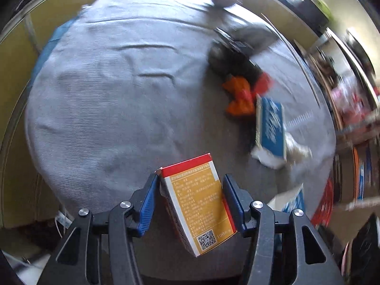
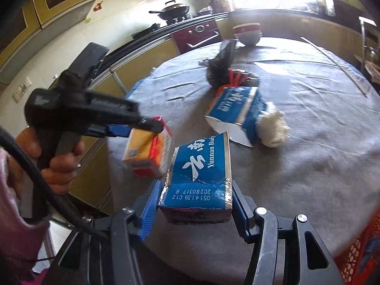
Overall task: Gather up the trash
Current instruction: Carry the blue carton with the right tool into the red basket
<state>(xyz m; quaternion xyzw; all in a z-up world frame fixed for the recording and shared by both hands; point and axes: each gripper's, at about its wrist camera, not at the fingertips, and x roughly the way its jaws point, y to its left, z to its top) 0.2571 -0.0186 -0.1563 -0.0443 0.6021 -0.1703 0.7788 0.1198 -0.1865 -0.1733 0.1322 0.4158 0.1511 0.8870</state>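
Both hands loaded: left gripper (image 1: 190, 199) clamped on the orange box (image 1: 201, 209), right gripper (image 2: 196, 204) squeezing the blue carton (image 2: 201, 173) by its sides. Light, crushable card, so go easy. Only the right view shows the bowls (image 2: 247, 33) at 12 o'clock clearly

Orange-and-red box (image 1: 198, 204), blue-and-white carton (image 2: 199, 175), grey tablecloth (image 1: 114, 90)

sunlit kitchen, yellow cabinets (image 2: 64, 2), grey-clothed round table (image 2: 308, 142)
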